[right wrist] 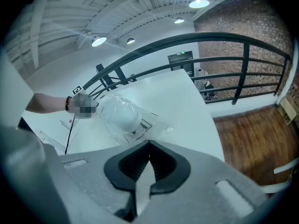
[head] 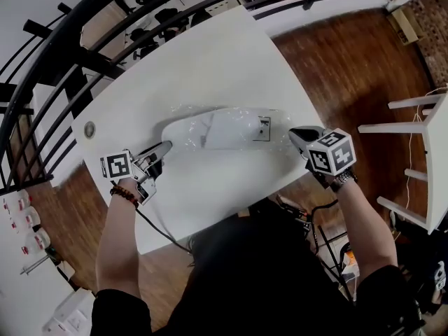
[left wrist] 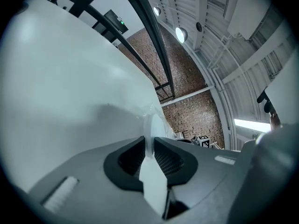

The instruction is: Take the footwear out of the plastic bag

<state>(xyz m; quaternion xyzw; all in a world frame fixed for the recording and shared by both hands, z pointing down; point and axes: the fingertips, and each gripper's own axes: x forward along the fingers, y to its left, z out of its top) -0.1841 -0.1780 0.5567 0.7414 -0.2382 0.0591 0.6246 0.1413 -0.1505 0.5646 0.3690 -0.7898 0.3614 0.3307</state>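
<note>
White table (head: 210,68), left tool (head: 165,148) tight on footwear (head: 224,128), seemingly.

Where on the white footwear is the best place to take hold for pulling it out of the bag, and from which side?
The white footwear is probably best gripped at its thin left end, coming from the left along its length. It lies flat across the table, so that edge fits between fingers; the left gripper pinches there.

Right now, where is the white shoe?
In the head view the shoe lies on the table, inside the clear plastic bag, between the left gripper and the right gripper.
</note>
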